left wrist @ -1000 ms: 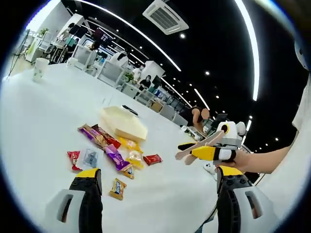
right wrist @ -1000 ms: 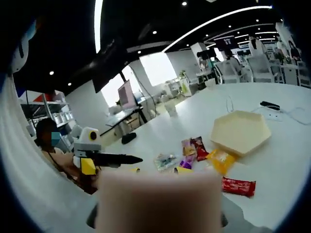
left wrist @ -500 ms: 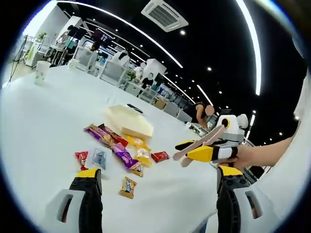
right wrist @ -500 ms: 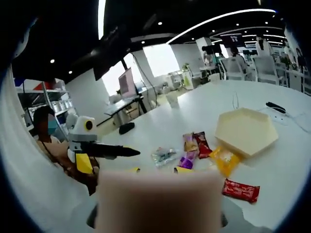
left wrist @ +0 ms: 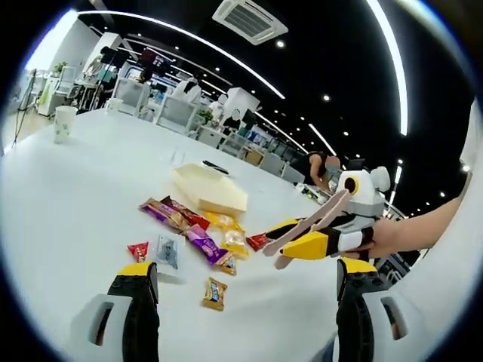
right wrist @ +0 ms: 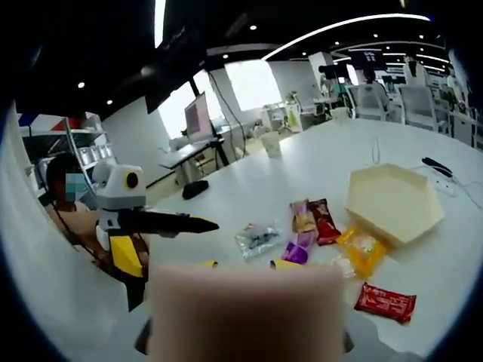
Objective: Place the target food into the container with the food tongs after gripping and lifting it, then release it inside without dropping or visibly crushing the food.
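Several wrapped snacks [left wrist: 198, 235] lie scattered on the white table [left wrist: 68, 196], among them a red packet [right wrist: 386, 302], yellow ones [right wrist: 361, 249] and a small orange one [left wrist: 214, 294]. Just behind them sits a cream hexagonal tray [left wrist: 211, 192], seen empty in the right gripper view [right wrist: 392, 200]. My left gripper [left wrist: 245, 268] is open above the table's near side with nothing in it. My right gripper [left wrist: 313, 241] is shut on wooden food tongs [left wrist: 302, 226], whose tips hover near the red packet [left wrist: 256, 241]. In the right gripper view the tongs [right wrist: 247, 309] are a blurred beige block, with the left gripper [right wrist: 204, 224] at the left.
A paper cup [left wrist: 64, 123] stands far off on the table. A dark mouse [right wrist: 195, 188] lies by the table edge, and a cable with a black object [right wrist: 438, 167] lies beyond the tray. Chairs, desks and people fill the room behind.
Both views have shifted with the hands. In the left gripper view the right gripper and its tongs have come closer and a little lower, toward the snacks. The snacks and tray lie as before.
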Demonstrator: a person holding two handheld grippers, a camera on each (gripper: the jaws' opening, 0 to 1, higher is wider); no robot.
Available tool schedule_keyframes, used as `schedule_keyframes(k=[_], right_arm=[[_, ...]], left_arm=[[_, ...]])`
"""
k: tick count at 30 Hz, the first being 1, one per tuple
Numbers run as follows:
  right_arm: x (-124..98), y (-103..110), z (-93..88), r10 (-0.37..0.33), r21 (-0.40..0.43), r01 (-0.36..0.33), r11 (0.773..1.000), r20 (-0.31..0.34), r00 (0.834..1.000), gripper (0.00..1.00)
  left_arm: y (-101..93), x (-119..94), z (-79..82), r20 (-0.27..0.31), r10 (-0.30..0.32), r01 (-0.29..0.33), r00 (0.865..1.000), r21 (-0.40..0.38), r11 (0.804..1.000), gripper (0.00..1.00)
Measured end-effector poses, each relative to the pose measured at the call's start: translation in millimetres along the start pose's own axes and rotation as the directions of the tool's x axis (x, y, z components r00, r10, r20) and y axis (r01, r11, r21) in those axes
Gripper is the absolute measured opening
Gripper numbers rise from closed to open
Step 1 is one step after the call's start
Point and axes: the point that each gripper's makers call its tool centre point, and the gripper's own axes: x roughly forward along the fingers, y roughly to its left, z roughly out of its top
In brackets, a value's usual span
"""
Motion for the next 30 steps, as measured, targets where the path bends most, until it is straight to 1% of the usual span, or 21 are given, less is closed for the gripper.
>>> schedule_keyframes(k=[4, 6, 11, 16, 25, 30], right_arm=[[6.8, 1.4, 1.0, -0.004, -0.032, 0.003, 0.999, -0.006, 1.000, 0.27], [9.4, 1.8, 1.2, -0.003, -0.034, 0.003, 0.999, -0.004, 1.000, 0.27], [14.2, 5.3, -0.9, -0.008, -0.065, 0.006, 0.998, -0.023, 1.000, 0.27], [16.9, 8.2, -2.9, -0.004, -0.075, 0.001, 0.997, -0.037, 0.999, 0.27], [25.9, 6.9, -12.0, 0.003, -0.076, -0.009, 0.997, -0.072, 0.997, 0.27], [30.2, 5.5, -16.1, 0.017, -0.103, -0.028, 0.994, -0.100, 0.995, 0.27]], left_arm=[[0.8, -1.5, -6.4, -0.026, 0.006, -0.005, 1.000, 0.039, 0.999, 0.99], [1.0, -2.4, -6.9, -0.027, 0.006, -0.005, 1.000, 0.049, 0.999, 0.99], [2.9, -2.1, -9.3, -0.034, 0.001, 0.001, 0.999, 0.066, 0.998, 0.99], [5.0, 0.3, -12.9, -0.048, -0.004, 0.008, 0.999, 0.083, 0.997, 0.99], [9.5, 3.1, -18.8, -0.073, 0.013, -0.004, 0.997, 0.124, 0.992, 0.99], [13.7, 3.2, -21.6, -0.080, 0.027, -0.015, 0.996, 0.146, 0.989, 0.99]])
